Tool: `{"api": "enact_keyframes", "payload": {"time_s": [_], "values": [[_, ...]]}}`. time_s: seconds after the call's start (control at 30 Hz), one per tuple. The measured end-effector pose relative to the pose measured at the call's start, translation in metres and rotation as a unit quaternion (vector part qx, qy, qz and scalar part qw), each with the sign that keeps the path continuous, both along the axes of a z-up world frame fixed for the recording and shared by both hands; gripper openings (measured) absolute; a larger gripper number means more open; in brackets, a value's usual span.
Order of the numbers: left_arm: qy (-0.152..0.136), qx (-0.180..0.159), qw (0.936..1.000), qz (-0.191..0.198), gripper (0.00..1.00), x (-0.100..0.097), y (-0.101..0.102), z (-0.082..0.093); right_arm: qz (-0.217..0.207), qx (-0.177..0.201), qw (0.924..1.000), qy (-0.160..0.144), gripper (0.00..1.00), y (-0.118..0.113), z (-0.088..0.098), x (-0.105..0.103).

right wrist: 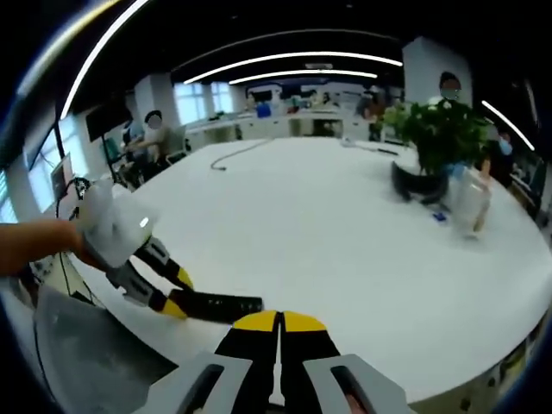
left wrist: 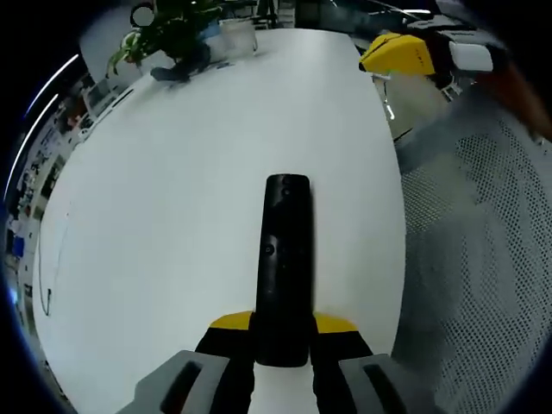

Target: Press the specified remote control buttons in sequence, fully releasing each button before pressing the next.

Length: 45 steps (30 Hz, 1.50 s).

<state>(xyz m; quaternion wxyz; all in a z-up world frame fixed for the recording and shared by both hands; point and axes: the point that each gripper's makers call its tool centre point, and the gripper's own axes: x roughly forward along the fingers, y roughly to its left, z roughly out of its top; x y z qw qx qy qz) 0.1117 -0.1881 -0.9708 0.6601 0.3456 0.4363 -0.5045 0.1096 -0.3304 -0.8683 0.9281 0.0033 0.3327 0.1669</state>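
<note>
The worktop [left wrist: 172, 216] is a smooth white surface with a soft sheen, catching pale reflections of the ceiling lights in the right gripper view. The remote control [left wrist: 285, 267] looks like black plastic, mostly matt, with a faint gloss along its upper end. The left gripper [left wrist: 284, 332] has hard plastic parts: yellow tips, black fingers [left wrist: 226, 345] and matt grey housings below. The right gripper [right wrist: 278, 323] shows the same yellow, black and grey plastic. Beside the worktop, a grey mesh fabric [left wrist: 483, 259] has a rough, perforated weave. A clear container [right wrist: 470, 200] near the leafy plant [right wrist: 440, 129] looks like translucent plastic or glass.
</note>
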Motion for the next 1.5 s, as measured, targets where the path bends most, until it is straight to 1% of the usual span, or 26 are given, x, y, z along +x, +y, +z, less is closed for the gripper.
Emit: {"api": "enact_keyframes", "payload": {"time_s": [0.07,0.13,0.23,0.27,0.33,0.37,0.4,0.47,0.53,0.63,0.73,0.77,0.83,0.9,0.97,1.03,1.07,1.17,1.27,1.33,1.5], "values": [[-0.003,-0.01,0.9999,0.006,0.23,-0.004,-0.001,0.0,0.0,0.007,1.0,0.003,0.0,0.003,0.002,0.003],[-0.003,-0.019,0.9997,0.014,0.23,-0.006,-0.002,0.0,-0.003,0.033,0.9994,0.002,0.0,0.01,0.006,0.011],[-0.004,-0.03,0.9994,0.014,0.23,-0.014,-0.003,0.001,0.011,0.034,0.9994,0.005,0.0,0.022,0.004,0.022],[-0.005,-0.033,0.9993,0.015,0.23,-0.015,-0.003,0.001,0.013,0.034,0.9993,0.006,0.0,0.023,0.004,0.023],[-0.005,-0.042,0.9989,0.019,0.23,-0.02,-0.004,0.0,0.032,0.038,0.9979,0.041,0.0,0.032,-0.005,0.024],[-0.008,-0.047,0.9986,0.021,0.23,-0.022,-0.005,0.0,0.043,0.04,0.997,0.051,0.0,0.035,-0.009,0.024],[-0.011,-0.053,0.9982,0.025,0.23,-0.023,-0.006,0.0,0.053,0.041,0.9943,0.082,0.0,0.039,-0.019,0.021],[-0.01,-0.064,0.9974,0.033,0.23,-0.026,-0.006,0.001,0.062,0.03,0.9908,0.116,0.0,0.04,-0.037,0.018],[-0.012,-0.072,0.9969,0.028,0.23,-0.031,-0.007,0.0,0.062,0.027,0.9886,0.135,0.0,0.041,-0.05,0.016],[-0.015,-0.082,0.996,0.031,0.23,-0.035,-0.009,0.0,0.063,0.034,0.9859,0.151,0.0,0.042,-0.06,0.014],[-0.018,-0.091,0.995,0.037,0.23,-0.036,-0.01,0.0,0.068,0.04,0.9765,0.201,0.0,0.044,-0.069,0.004],[-0.019,-0.094,0.9947,0.038,0.23,-0.036,-0.01,0.0,0.063,0.039,0.9741,0.214,0.0,0.043,-0.072,0.001],[-0.02,-0.102,0.9939,0.038,0.23,-0.037,-0.01,0.0,0.06,0.046,0.9705,0.229,0.0,0.045,-0.077,-0.002],[-0.023,-0.111,0.9927,0.04,0.23,-0.037,-0.01,0.0,0.058,0.046,0.9699,0.232,0.0,0.047,-0.079,-0.003],[-0.027,-0.129,0.9901,0.048,0.23,-0.037,-0.009,0.0,0.063,0.028,0.9712,0.228,0.0,0.046,-0.081,-0.003],[-0.031,-0.148,0.9874,0.047,0.23,-0.038,-0.01,0.001,0.065,0.02,0.969,0.237,0.0,0.045,-0.086,-0.004],[-0.033,-0.154,0.9864,0.046,0.23,-0.04,-0.011,0.001,0.065,0.02,0.9692,0.237,0.0,0.044,-0.086,-0.004],[-0.034,-0.154,0.9869,0.033,0.23,-0.044,-0.012,0.001,0.071,0.016,0.9703,0.23,0.0,0.044,-0.086,-0.003],[-0.032,-0.154,0.9871,0.03,0.23,-0.042,-0.012,0.001,0.073,0.011,0.9679,0.24,0.0,0.044,-0.092,-0.003],[-0.032,-0.156,0.9868,0.028,0.23,-0.042,-0.012,0.001,0.076,0.008,0.9667,0.244,0.0,0.045,-0.093,-0.005],[-0.035,-0.164,0.9855,0.025,0.24,-0.042,-0.012,0.002,0.072,0.008,0.9684,0.238,0.0,0.044,-0.092,-0.004]]}}
